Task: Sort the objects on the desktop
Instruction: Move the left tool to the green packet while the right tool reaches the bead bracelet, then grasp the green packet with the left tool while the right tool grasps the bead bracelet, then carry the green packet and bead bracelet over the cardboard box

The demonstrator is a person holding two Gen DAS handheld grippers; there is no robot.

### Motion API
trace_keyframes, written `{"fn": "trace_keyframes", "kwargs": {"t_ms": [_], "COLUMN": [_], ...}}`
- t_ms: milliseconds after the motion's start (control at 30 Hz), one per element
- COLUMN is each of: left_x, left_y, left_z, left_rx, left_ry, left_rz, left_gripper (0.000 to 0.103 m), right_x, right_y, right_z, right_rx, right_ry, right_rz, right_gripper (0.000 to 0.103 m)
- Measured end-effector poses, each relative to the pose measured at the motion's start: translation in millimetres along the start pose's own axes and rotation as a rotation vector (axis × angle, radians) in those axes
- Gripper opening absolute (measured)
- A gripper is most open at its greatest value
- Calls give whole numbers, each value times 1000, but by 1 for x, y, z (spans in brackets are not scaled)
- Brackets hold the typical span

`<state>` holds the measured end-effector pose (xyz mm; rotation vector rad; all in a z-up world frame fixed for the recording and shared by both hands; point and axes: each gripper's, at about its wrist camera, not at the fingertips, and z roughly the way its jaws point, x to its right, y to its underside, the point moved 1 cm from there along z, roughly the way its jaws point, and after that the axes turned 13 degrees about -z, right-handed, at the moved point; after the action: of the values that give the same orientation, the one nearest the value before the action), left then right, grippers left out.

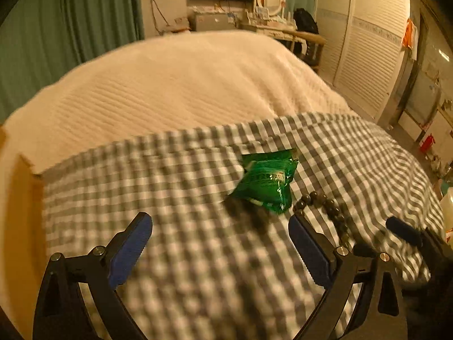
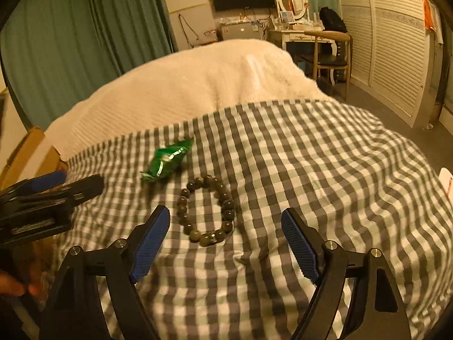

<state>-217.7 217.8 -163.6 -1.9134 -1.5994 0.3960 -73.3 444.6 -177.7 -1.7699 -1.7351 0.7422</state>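
A green snack packet (image 1: 267,180) lies on the grey checked cloth (image 1: 170,198), ahead of my left gripper (image 1: 219,223), which is open and empty. A dark bead bracelet (image 1: 325,206) lies just right of the packet. In the right wrist view the bracelet (image 2: 206,209) lies flat as a ring between and just ahead of the blue pads of my right gripper (image 2: 226,218), which is open and empty. The packet (image 2: 167,160) is beyond it to the left. The left gripper (image 2: 51,192) shows at that view's left edge.
A cream blanket (image 1: 175,85) covers the bed beyond the checked cloth (image 2: 325,170). A cardboard box (image 2: 31,153) sits at the left. A dressing table with a chair (image 2: 328,45) and louvred wardrobe doors (image 2: 396,56) stand far right.
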Motion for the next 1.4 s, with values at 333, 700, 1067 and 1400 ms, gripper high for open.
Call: {"fn": "trace_keyframes", "kwargs": {"t_ms": [333, 700, 1067, 1400], "left_x": [23, 33, 8, -26], "left_y": [-10, -35, -20, 12], "left_z": [61, 67, 40, -85], "left_rx": [-18, -49, -110, -32], "left_ry": [51, 88, 129, 192], "left_rz": [40, -9, 7, -74], "left_gripper": [99, 99, 32, 31], "right_x": [4, 11, 24, -6], "right_y": [10, 6, 7, 0], "right_z": [54, 52, 21, -53], "right_rx": [-87, -78, -26, 55], "right_ry": [1, 68, 131, 106], "right_rz": [-32, -35, -6, -1], "right_gripper": [64, 11, 11, 11]}}
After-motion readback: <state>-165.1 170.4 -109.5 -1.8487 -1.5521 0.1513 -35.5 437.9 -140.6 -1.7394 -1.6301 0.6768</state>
